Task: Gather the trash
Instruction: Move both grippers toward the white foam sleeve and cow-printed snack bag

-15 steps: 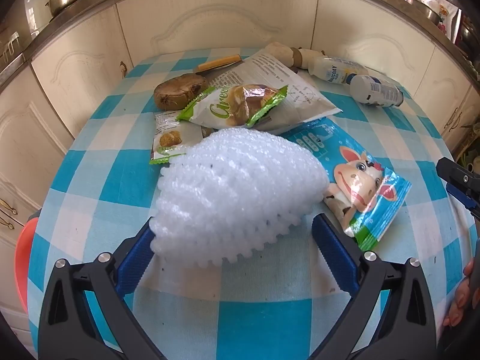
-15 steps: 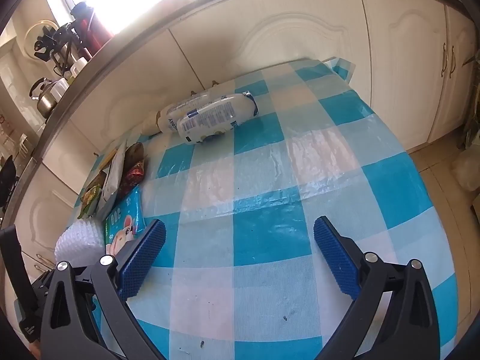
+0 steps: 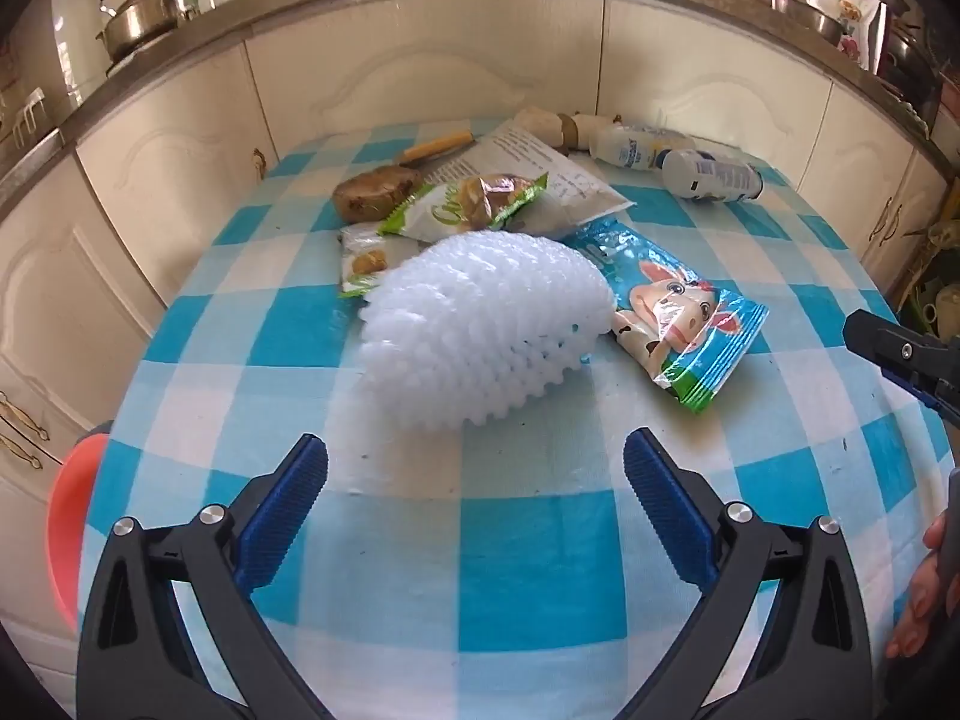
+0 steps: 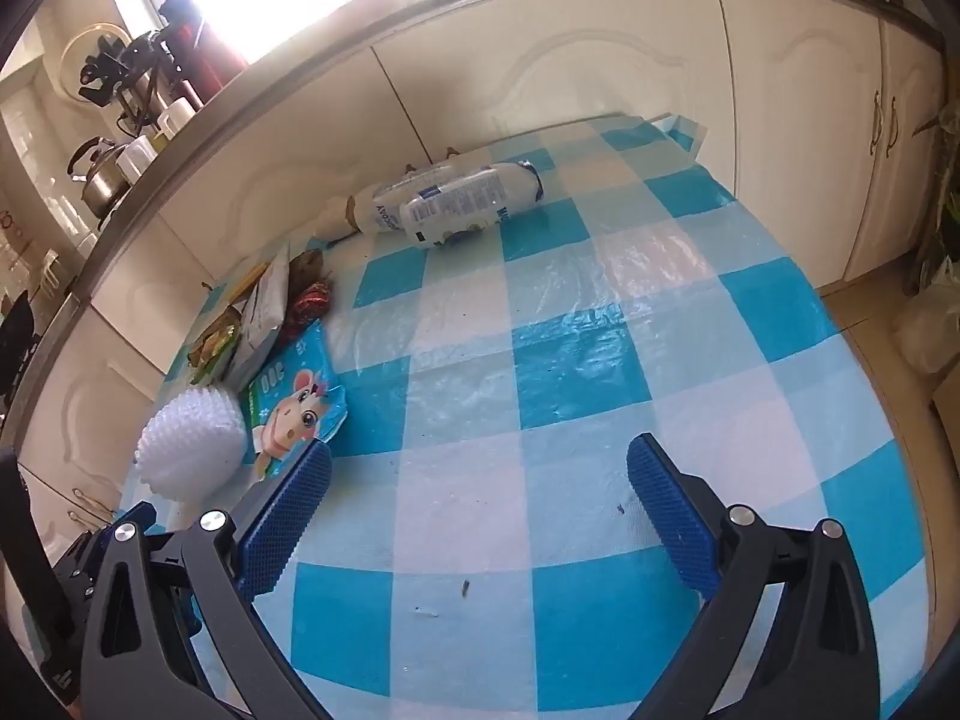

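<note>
A white foam fruit net (image 3: 486, 324) lies on the blue-and-white checked table (image 3: 510, 540), just beyond my open, empty left gripper (image 3: 474, 516). Behind it lie a blue cow-print wrapper (image 3: 678, 312), a green snack packet (image 3: 462, 207), a smaller packet (image 3: 363, 261), a printed paper bag (image 3: 540, 174) and two white bottles (image 3: 708, 174). In the right wrist view my right gripper (image 4: 480, 516) is open and empty over bare cloth; the net (image 4: 192, 444), the cow wrapper (image 4: 294, 414) and the bottles (image 4: 456, 204) lie to its left and far side.
A brown lump (image 3: 375, 192) and a tan stick (image 3: 438, 147) lie at the table's far left. Cream cabinet doors (image 3: 420, 78) stand close behind the table. A red-orange rim (image 3: 66, 528) shows below the table's left edge. The right gripper's tip (image 3: 900, 354) enters at right.
My left gripper has drawn back from the foam net, which now lies farther ahead of the fingers instead of between them. The right gripper has barely moved.
</note>
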`<action>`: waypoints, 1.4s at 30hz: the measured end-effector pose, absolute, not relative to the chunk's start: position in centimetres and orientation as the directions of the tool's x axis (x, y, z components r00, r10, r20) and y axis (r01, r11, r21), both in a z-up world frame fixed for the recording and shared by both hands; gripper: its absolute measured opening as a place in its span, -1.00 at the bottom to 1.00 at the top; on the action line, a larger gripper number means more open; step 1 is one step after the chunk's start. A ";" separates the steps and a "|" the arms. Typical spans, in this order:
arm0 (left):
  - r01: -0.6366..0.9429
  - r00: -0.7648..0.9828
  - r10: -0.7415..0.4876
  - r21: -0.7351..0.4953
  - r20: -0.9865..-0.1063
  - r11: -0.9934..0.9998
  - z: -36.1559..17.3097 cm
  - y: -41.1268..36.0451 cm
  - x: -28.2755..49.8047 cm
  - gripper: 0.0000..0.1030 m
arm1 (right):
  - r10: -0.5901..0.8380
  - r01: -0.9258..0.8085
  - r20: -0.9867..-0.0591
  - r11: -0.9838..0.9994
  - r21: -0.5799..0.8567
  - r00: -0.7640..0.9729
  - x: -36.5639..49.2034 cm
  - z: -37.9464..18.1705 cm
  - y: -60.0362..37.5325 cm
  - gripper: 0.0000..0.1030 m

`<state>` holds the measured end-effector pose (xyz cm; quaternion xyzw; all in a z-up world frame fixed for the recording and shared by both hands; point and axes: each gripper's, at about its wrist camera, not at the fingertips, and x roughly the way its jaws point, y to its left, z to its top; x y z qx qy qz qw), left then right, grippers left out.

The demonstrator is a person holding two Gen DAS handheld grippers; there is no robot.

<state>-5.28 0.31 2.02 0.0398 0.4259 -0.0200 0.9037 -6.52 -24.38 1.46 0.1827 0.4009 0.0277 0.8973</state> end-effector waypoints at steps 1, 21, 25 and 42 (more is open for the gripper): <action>0.067 0.650 -0.002 0.054 -0.760 0.996 2.7 0.6 -5.9 0.93 | 0.195 0.092 -0.700 0.932 0.350 0.687 -6.9 2.0 -24.2 0.90; -0.010 0.835 0.019 0.018 -0.550 1.000 13.9 4.7 -11.9 0.93 | 0.038 0.040 -0.511 0.989 0.140 0.859 -14.5 15.7 -18.3 0.90; -0.011 0.856 0.012 0.006 -0.517 1.000 15.4 4.9 -12.9 0.93 | -0.004 0.054 -0.467 0.994 0.092 0.884 -16.1 17.2 -17.4 0.90; -0.007 0.923 -0.004 -0.027 -0.384 1.000 20.6 6.5 -17.6 0.93 | -0.057 0.071 -0.309 0.997 0.032 0.949 -21.8 21.8 -15.0 0.90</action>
